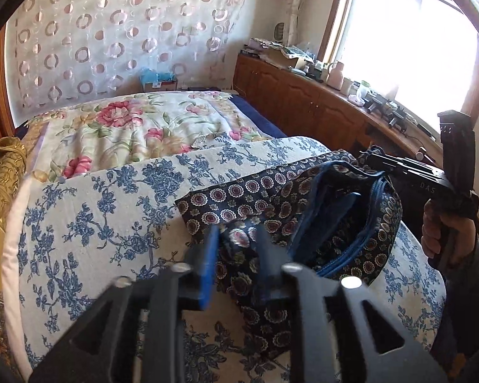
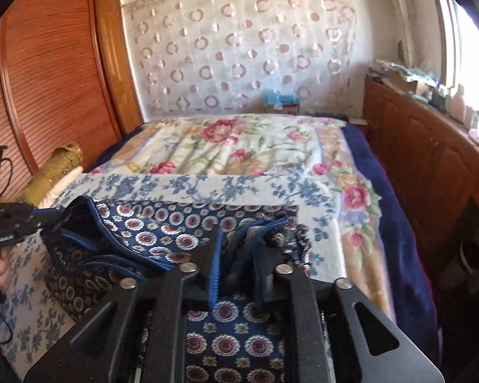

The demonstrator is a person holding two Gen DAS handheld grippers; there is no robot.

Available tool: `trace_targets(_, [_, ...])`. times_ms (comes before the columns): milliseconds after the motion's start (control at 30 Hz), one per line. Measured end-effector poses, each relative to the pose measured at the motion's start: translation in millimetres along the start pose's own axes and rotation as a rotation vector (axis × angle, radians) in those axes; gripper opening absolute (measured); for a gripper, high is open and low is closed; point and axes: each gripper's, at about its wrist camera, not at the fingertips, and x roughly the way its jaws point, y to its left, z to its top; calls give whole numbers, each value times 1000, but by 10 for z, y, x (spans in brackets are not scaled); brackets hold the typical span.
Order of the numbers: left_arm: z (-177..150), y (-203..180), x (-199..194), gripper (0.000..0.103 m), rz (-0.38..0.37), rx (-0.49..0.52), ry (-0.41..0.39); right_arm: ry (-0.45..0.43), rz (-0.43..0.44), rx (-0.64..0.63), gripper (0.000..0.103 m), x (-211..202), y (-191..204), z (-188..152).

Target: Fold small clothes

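Note:
A dark navy garment (image 1: 239, 194) (image 2: 163, 220) with round medallion print and blue trim lies partly folded on a white cloth with blue flowers (image 1: 95, 207) (image 2: 175, 188) spread over the bed. My left gripper (image 1: 236, 252) stands over the garment's near left edge. A bunch of its fabric sits between the parted fingers, and the blue pads do not press on it. My right gripper (image 2: 239, 255) is at the garment's right end, fingers likewise parted around a loose fold. Each view shows the other gripper (image 1: 372, 156) (image 2: 59, 220) at the garment's opposite end, held by a hand.
A pink-flowered blanket (image 1: 127, 127) (image 2: 239, 146) covers the far bed. A gold pillow (image 1: 3, 175) (image 2: 60, 159) lies at the left. A wooden cabinet (image 1: 303, 102) (image 2: 415, 146) with clutter runs under the window on the right. A slatted wardrobe (image 2: 48, 79) stands left.

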Motion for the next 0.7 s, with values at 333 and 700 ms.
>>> trace_targets(333, [-146, 89, -197, 56, -13, 28, 12, -57, -90, -40, 52, -351, -112, 17])
trace_targets(700, [-1, 106, 152, 56, 10, 43, 79, 94, -17, -156, 47, 177, -73, 0])
